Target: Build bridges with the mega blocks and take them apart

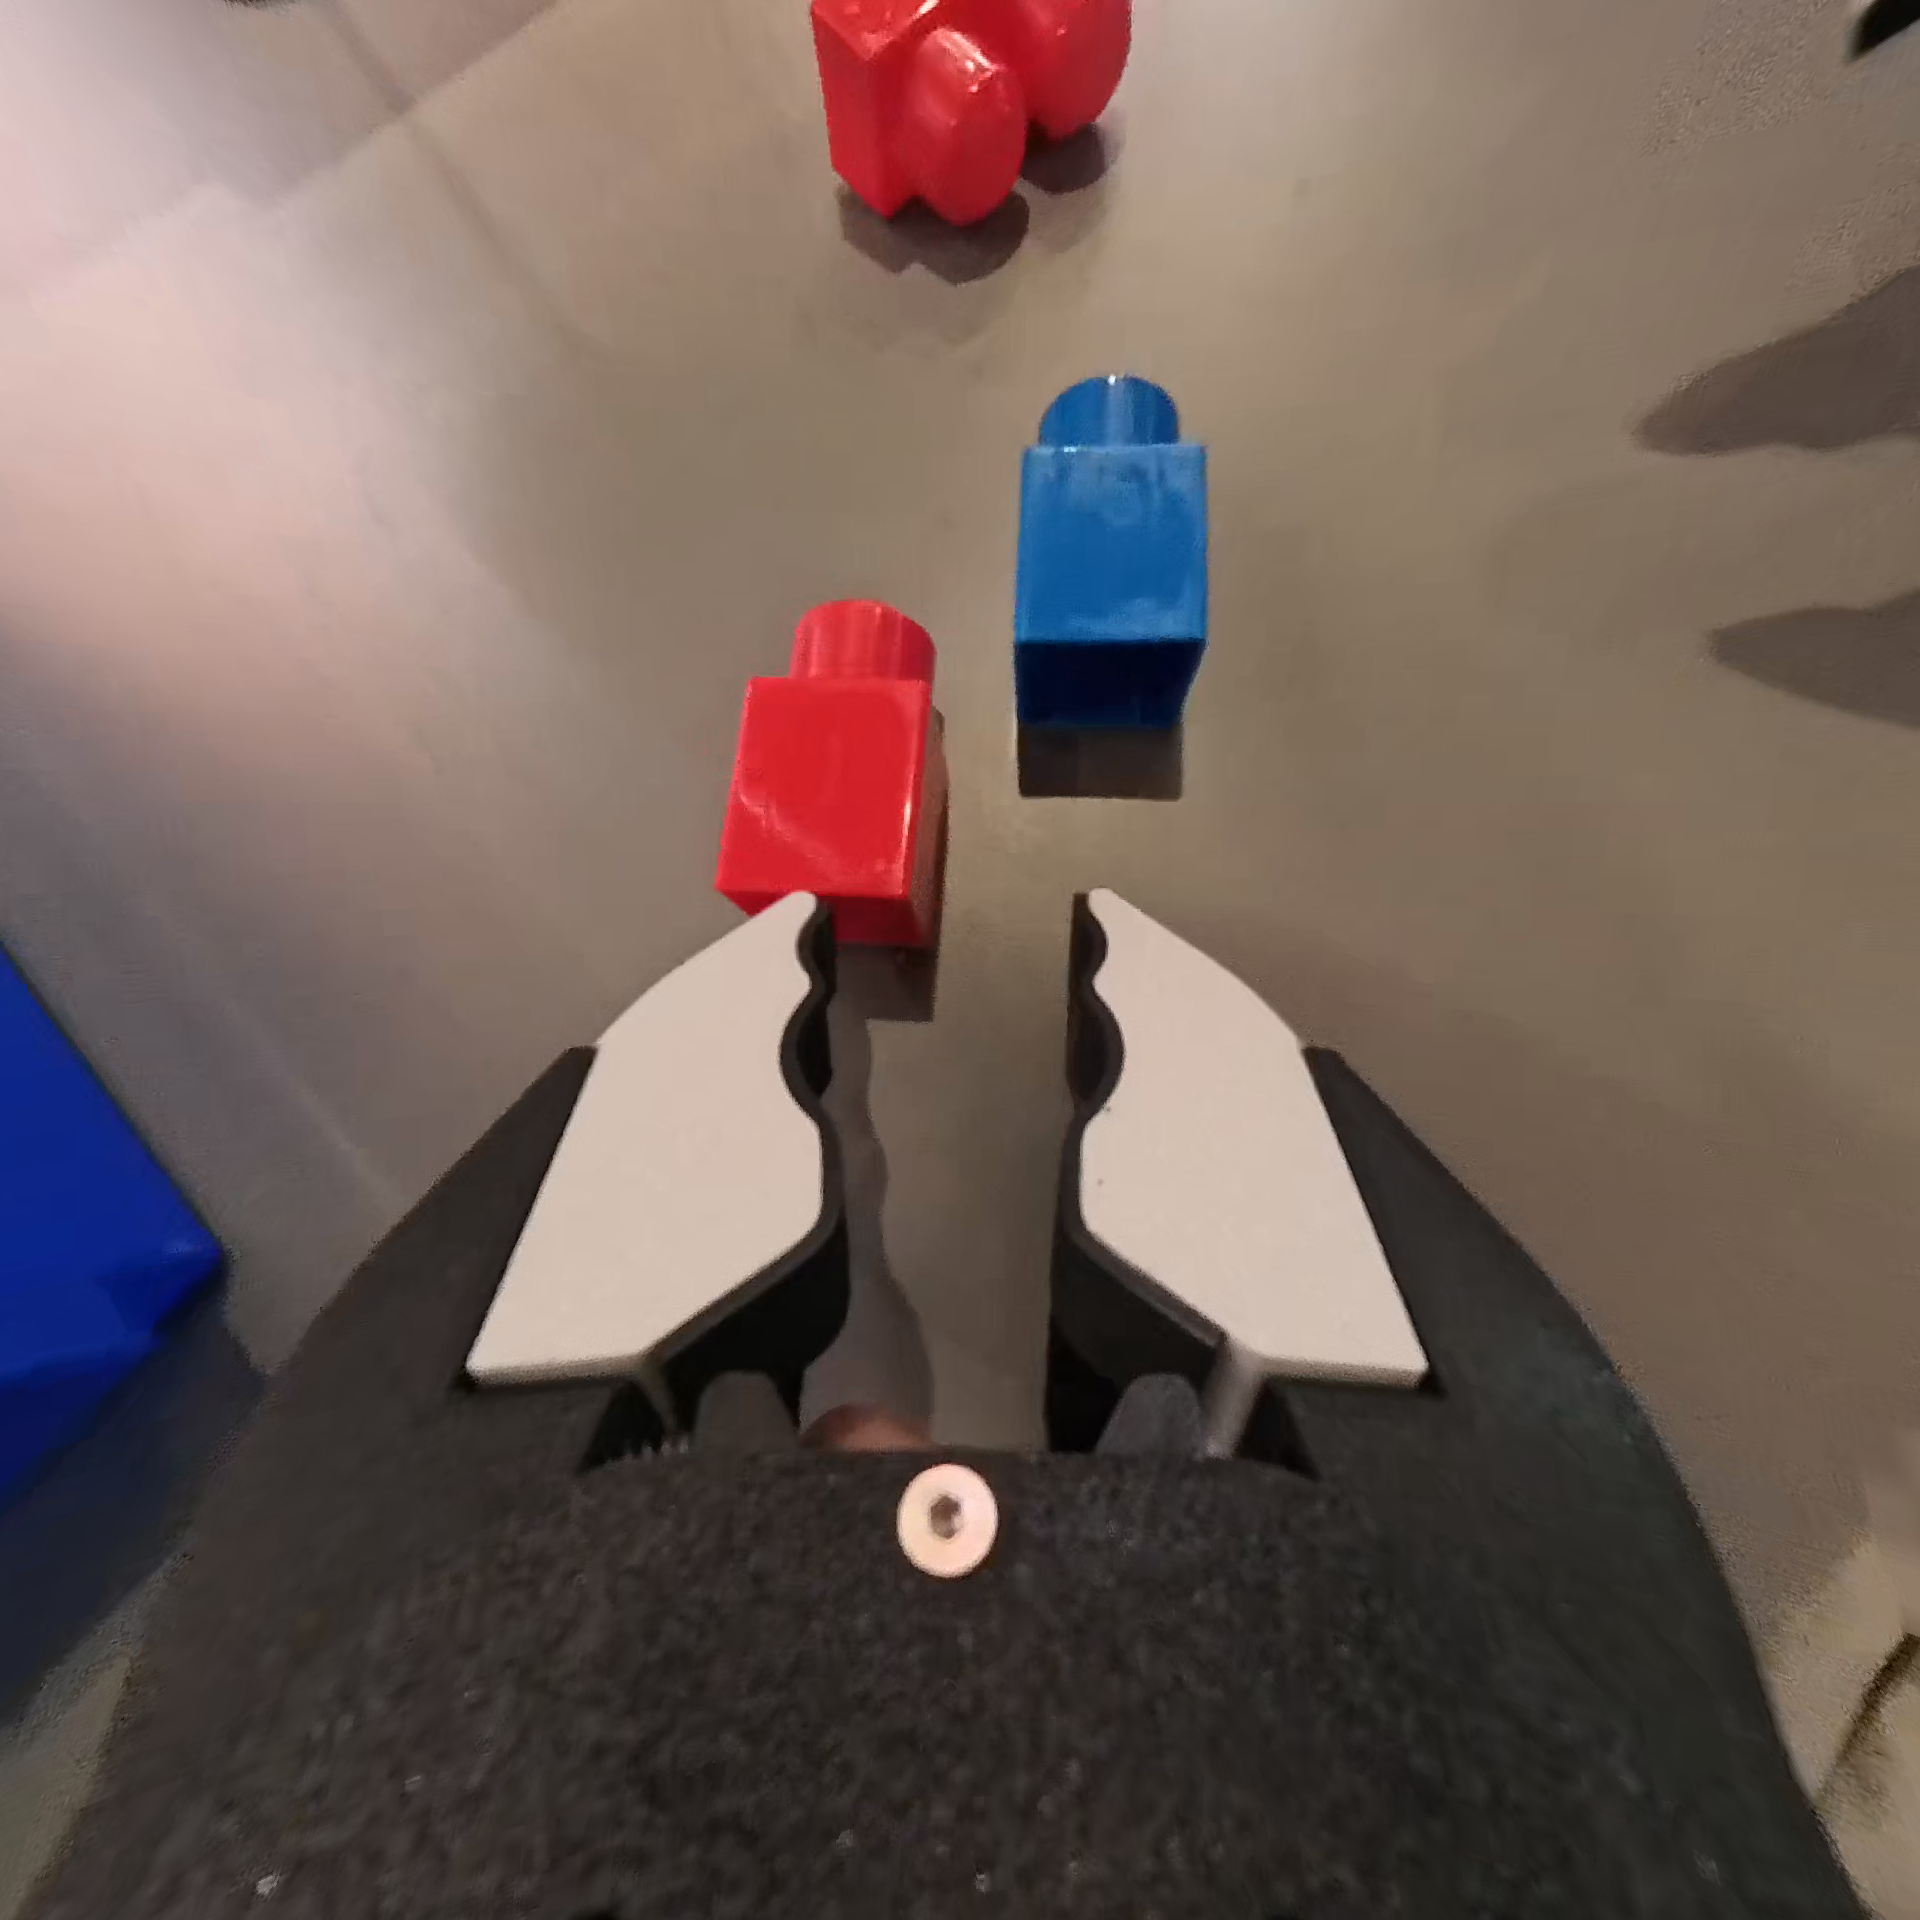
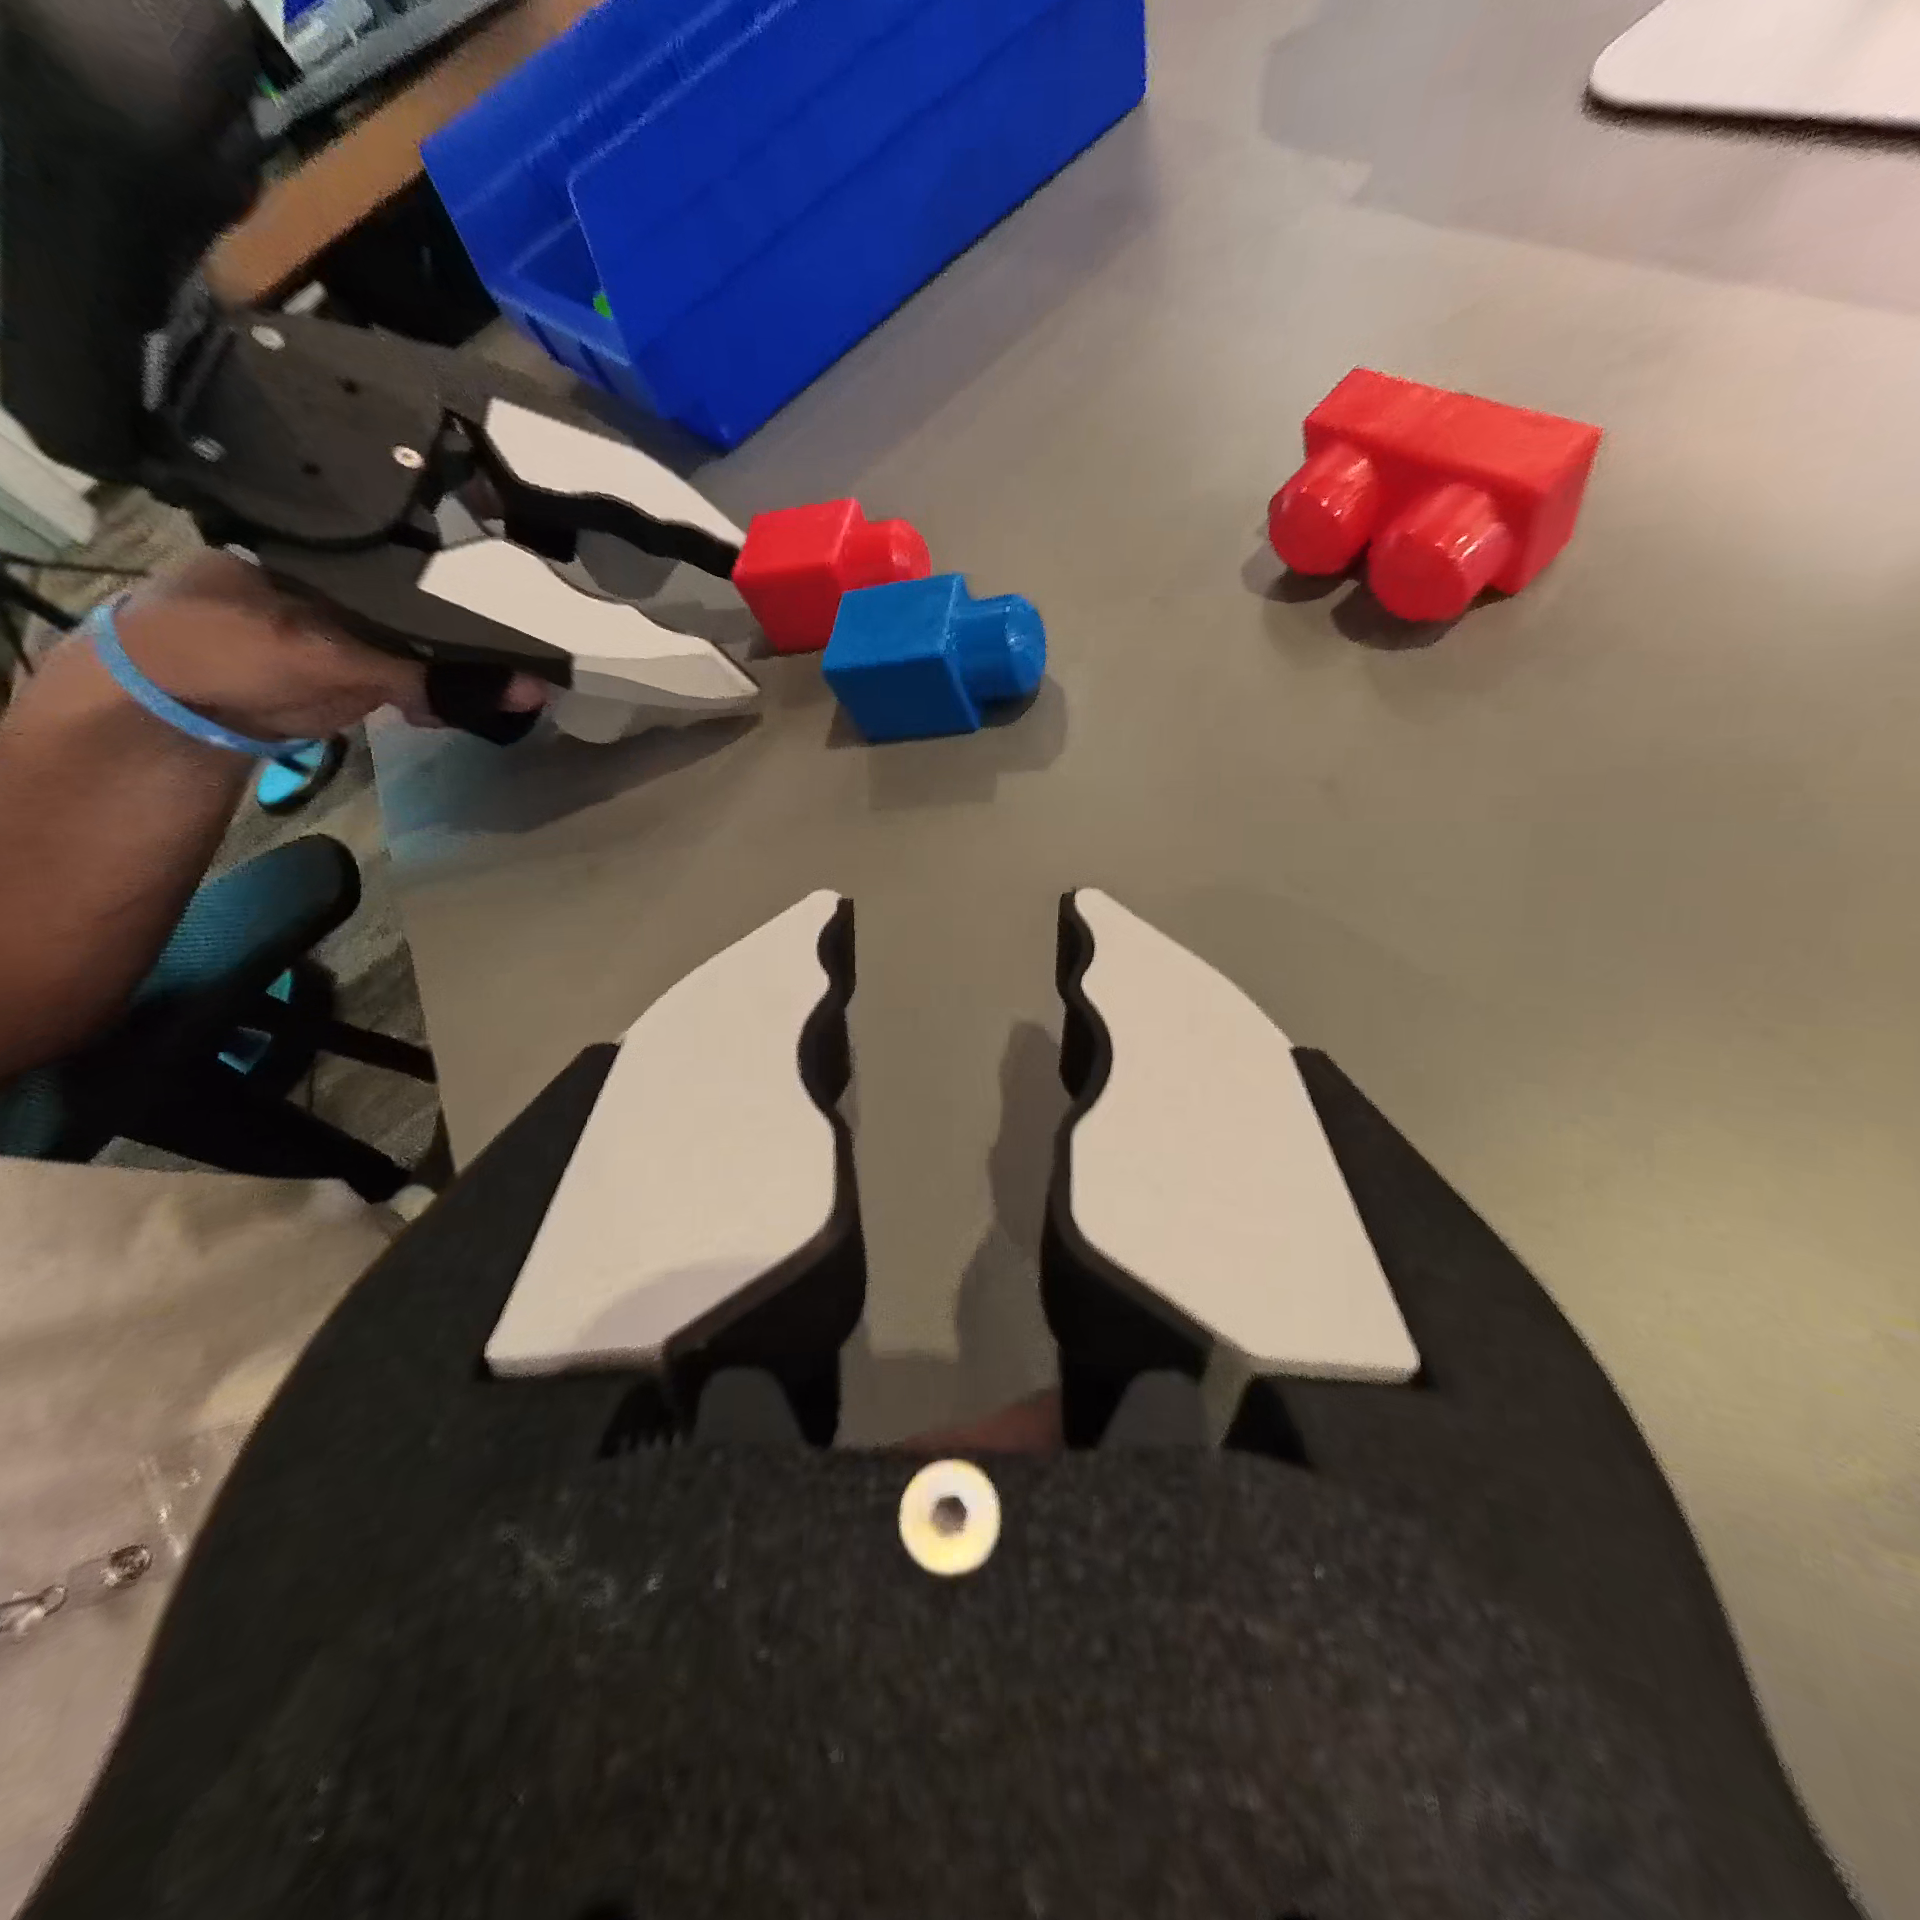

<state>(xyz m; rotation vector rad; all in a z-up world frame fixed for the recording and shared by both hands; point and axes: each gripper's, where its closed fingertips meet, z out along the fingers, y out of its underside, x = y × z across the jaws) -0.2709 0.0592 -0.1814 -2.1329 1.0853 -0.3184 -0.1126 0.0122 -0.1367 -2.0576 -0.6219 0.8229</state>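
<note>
A small red one-stud block [image 1: 831,779] lies on its side on the grey table, just beyond my left gripper's left fingertip. A small blue one-stud block [image 1: 1112,561] lies on its side beyond it, to the right. A larger red two-stud block [image 1: 956,94] lies on its side farther off. My left gripper [image 1: 945,914] is open and empty; it also shows in the right wrist view [image 2: 743,613], close to the small red block [image 2: 821,566] and the blue block [image 2: 925,655]. My right gripper [image 2: 956,914] is open and empty, held back from the blocks. The two-stud block [image 2: 1444,478] lies at right.
A blue plastic bin [image 2: 790,197] stands behind the small blocks and shows at the left edge of the left wrist view [image 1: 73,1226]. A white flat object [image 2: 1766,73] lies at the far right. A hand [image 2: 239,665] holds the left gripper; an office chair [image 2: 208,987] stands beside the table edge.
</note>
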